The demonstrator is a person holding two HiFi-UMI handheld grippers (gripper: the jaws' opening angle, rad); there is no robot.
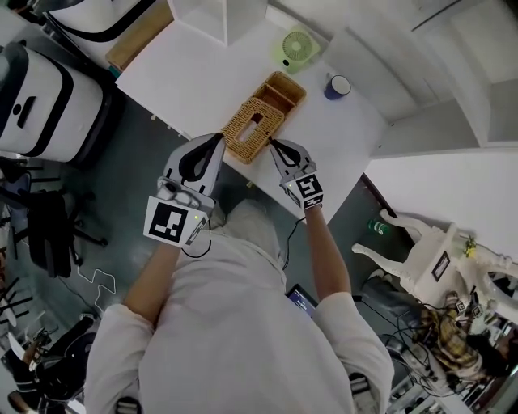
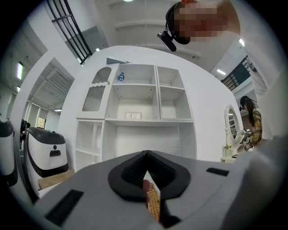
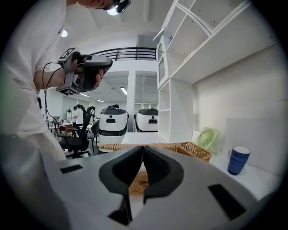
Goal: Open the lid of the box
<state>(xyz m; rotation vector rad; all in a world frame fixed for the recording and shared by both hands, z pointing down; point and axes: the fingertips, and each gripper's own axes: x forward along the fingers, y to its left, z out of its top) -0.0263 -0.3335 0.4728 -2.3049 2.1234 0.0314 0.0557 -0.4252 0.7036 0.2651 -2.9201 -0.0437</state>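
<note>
A woven wicker box point(image 1: 282, 89) lies on the white table point(image 1: 186, 73), near its front edge. Its slotted wicker lid point(image 1: 253, 121) covers the near part, and the far end shows an open inside. My left gripper point(image 1: 220, 137) is at the lid's near left corner. In the left gripper view its jaws point(image 2: 145, 155) are shut with a strip of wicker point(image 2: 154, 205) between them. My right gripper point(image 1: 272, 144) is at the near right corner. In the right gripper view the jaws point(image 3: 142, 148) are closed over the wicker rim point(image 3: 137, 182).
A small green fan point(image 1: 296, 47) and a blue cup point(image 1: 337, 86) stand behind the box. A white shelf unit point(image 1: 218, 16) is at the table's back. A white machine point(image 1: 48, 97) and a black chair point(image 1: 48, 234) are left, white furniture point(image 1: 429, 259) right.
</note>
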